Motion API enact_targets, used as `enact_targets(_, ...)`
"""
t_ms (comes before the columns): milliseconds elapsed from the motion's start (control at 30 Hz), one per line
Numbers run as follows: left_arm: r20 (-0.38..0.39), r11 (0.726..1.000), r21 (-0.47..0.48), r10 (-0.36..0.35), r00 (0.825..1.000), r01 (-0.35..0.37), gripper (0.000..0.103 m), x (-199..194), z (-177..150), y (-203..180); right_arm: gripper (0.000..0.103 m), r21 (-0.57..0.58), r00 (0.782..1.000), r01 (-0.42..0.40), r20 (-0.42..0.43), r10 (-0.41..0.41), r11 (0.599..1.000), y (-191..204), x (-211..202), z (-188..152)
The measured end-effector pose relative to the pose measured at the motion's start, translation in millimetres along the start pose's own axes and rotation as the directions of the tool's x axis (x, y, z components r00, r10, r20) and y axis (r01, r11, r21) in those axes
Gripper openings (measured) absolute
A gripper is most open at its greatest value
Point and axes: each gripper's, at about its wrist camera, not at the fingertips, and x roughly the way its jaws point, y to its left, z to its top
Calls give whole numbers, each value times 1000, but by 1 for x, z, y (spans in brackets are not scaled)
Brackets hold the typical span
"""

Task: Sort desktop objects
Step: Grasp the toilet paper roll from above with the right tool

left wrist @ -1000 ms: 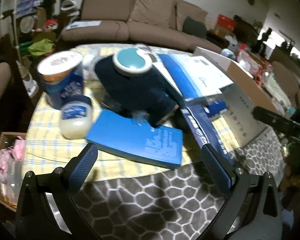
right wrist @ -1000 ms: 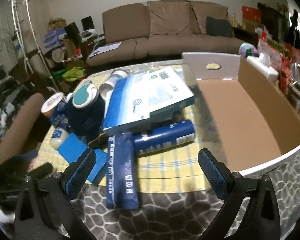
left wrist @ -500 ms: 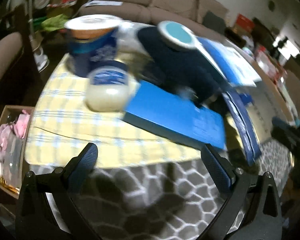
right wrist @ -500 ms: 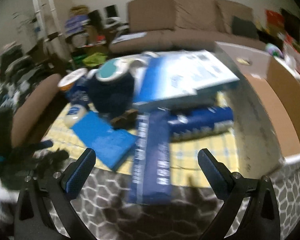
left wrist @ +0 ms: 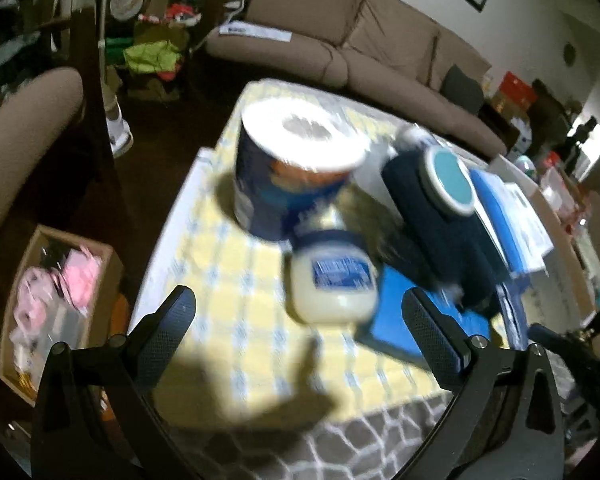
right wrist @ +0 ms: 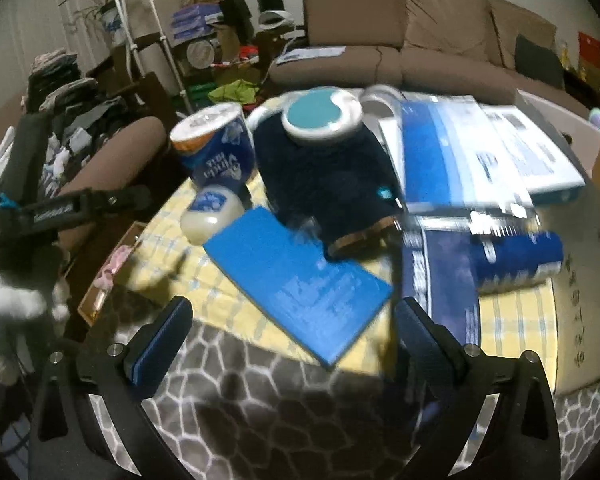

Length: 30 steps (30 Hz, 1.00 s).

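A yellow checked cloth [left wrist: 220, 280] holds a clutter of blue things. In the left wrist view a pale jar with a blue lid [left wrist: 332, 284] lies on its side just beyond my open left gripper [left wrist: 300, 320]. Behind it stands a wrapped paper roll [left wrist: 296, 176]. A dark bag with a teal-and-white lid [left wrist: 440, 216] lies to the right. In the right wrist view my open, empty right gripper [right wrist: 292, 328] hovers over a flat blue box [right wrist: 296, 284]. The jar [right wrist: 212, 216], roll [right wrist: 216, 148] and bag [right wrist: 324, 172] lie beyond it.
A long navy box [right wrist: 440, 280], a blue can [right wrist: 516, 260] and a large blue-and-white box [right wrist: 480, 152] lie to the right. An open cardboard box [right wrist: 596, 248] stands at the far right. A floor box of pink items [left wrist: 56, 292] sits left. A brown sofa [right wrist: 420, 48] is behind.
My left gripper has swung left and closer to the jar and paper roll. My right gripper has swung left from the cardboard box to over the flat blue box.
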Motion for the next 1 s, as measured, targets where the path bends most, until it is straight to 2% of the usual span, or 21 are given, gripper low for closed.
enact_targets(100,20,998,46,44,999,-45,103,12,23,2,103,-26,1000,-9,22,9,1000,11,5,28)
enact_targets(233,36,990,104,88,995,-91,103,36,45,6,103,-16,996,-71,48,72,997,23,18,84)
enact_targets(367,-13,995,86,55,998,-53,103,65,52,11,103,-44,995,-84,45,85,996,40,49,147)
enact_targets(500,-24,996,83,25,999,-23,103,81,60,12,103,-69,995,-98,-42,96,993,53,104,187)
enact_targets(633,-61,995,98,-22,998,28,103,95,63,11,98,-40,984,-134,-127,128,990,50,148,203)
enact_targets(733,-60,994,101,-28,998,34,103,99,66,9,96,-20,977,-134,-172,129,991,48,172,208)
enact_targets(900,-59,994,83,-60,996,65,103,106,70,12,91,22,959,-187,-213,188,982,45,195,207)
enact_targets(1000,-59,995,61,-78,995,82,103,109,69,14,90,4,959,-181,-219,177,983,48,199,204)
